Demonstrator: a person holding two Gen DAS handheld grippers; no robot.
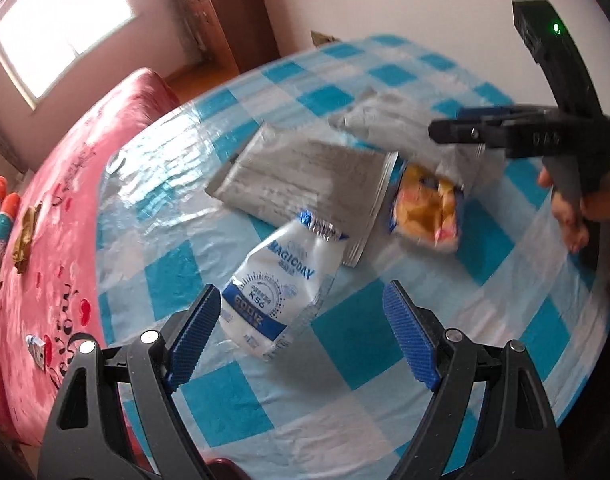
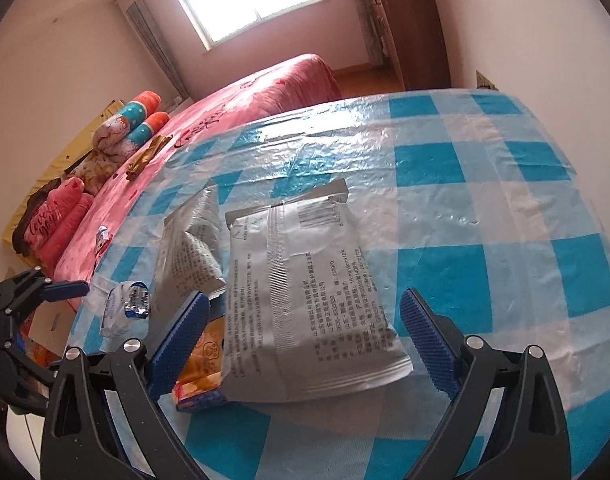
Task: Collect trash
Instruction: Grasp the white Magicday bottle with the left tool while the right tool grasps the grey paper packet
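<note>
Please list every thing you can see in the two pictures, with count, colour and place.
Flat printed foil packet: one, silver-grey, middle of table.
Crumpled foil wrapper: one, silver-grey, beside the flat packet.
Orange-yellow snack wrapper: one, partly under the grey packets.
White-and-blue plastic pouch: one, table's near edge, before the left gripper.
Checked plastic tablecloth: one, blue and white, covering the table.
Pink bedspread: one, behind the table.
Left gripper: jaws open.
Right gripper: jaws open, around the flat packet's end.
</note>
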